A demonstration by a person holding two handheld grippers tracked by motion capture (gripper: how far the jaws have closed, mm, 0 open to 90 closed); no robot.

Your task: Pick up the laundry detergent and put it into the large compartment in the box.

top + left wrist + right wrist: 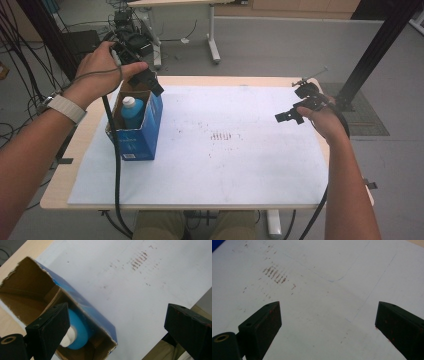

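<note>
Left fingers (50, 327) above boxed bottle (77, 332).

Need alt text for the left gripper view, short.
Open tongs hang above an open-topped blue cardboard box with torn edges; a blue bottle with a white cap lies inside, partly hidden behind one black jaw. The box sits on a white sheet marked with reddish-brown smudges.

Blue cardboard box (139, 131): stands upright at the table's left side, top torn open, brown inside. Blue bottle (132, 112) with white cap stands inside, apparently upright, leaning toward one wall; cap just below the rim.
</note>
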